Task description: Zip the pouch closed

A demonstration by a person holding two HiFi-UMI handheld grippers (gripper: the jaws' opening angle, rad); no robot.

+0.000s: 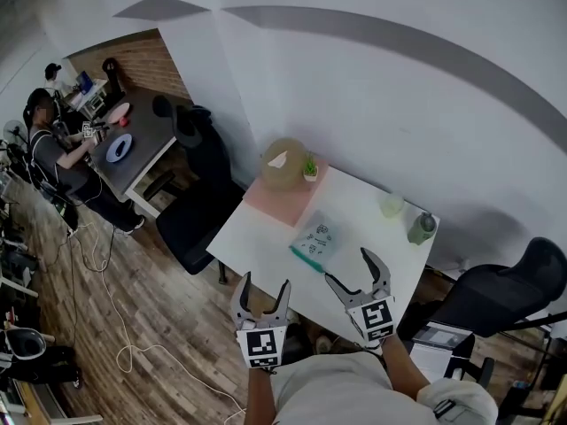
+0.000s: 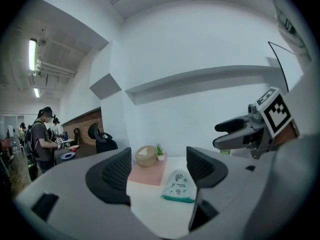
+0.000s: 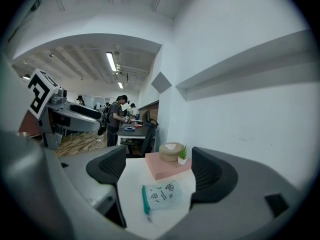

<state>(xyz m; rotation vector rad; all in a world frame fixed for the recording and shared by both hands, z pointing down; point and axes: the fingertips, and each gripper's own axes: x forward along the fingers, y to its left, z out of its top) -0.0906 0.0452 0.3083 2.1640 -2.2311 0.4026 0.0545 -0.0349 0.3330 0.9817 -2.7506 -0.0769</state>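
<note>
The left gripper [image 1: 265, 283] is held low in the head view, close in front of the person's body, its two jaws wide apart and pointing forward. Its marker cube [image 1: 263, 347] faces up toward the camera, and the bare left forearm [image 1: 257, 403] runs straight back from it. The right gripper [image 1: 347, 266] is just beside it and a little further forward, angled slightly inward, its jaws also spread wide. Its marker cube [image 1: 376, 319] is tilted, and behind it the right forearm [image 1: 400, 361] bends back toward a light sleeve [image 1: 454, 402]. The two grippers do not touch
</note>
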